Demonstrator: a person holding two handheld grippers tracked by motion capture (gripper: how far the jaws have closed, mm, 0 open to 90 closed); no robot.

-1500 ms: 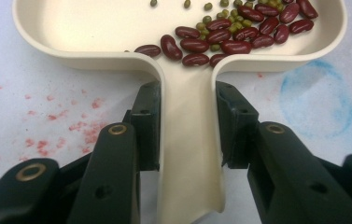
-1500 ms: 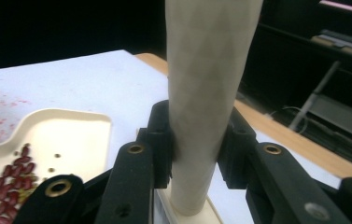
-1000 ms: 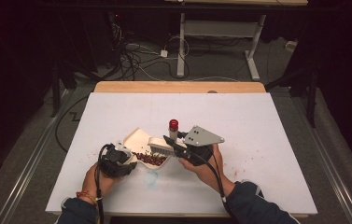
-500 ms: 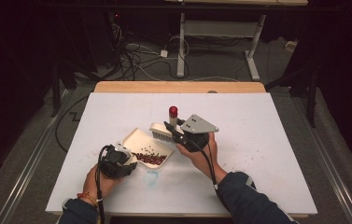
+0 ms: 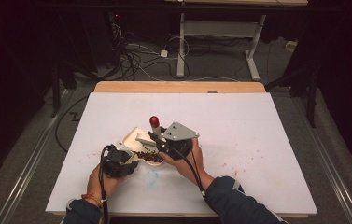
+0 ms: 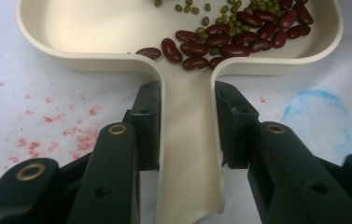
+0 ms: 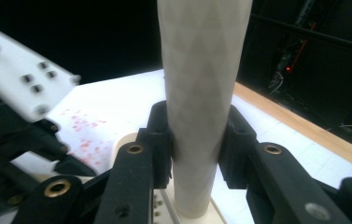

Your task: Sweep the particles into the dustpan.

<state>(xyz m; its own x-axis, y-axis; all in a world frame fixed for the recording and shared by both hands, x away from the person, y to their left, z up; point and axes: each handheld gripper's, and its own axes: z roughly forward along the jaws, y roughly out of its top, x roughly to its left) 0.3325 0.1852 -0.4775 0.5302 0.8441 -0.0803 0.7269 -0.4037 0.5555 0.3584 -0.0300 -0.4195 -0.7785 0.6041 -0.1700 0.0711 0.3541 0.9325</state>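
On the white table (image 5: pixel 257 140), the left gripper (image 5: pixel 117 160) sits at the near end of a cream dish (image 5: pixel 134 136) holding dark red beans (image 5: pixel 148 157). The right gripper (image 5: pixel 157 140) hangs over the dish, gripping a pale, red-tipped stick (image 5: pixel 155 124).

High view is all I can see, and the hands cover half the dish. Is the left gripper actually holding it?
Observer: Yes. The left gripper is shut on the flat handle of the dish, with one pad on each edge.
Operator: What's in the dish?
Observer: Dark red kidney beans mixed with small green beans, bunched toward one side.
Operator: And the right one?
Observer: The right gripper is shut on a pale round stick that stands upright between its pads.
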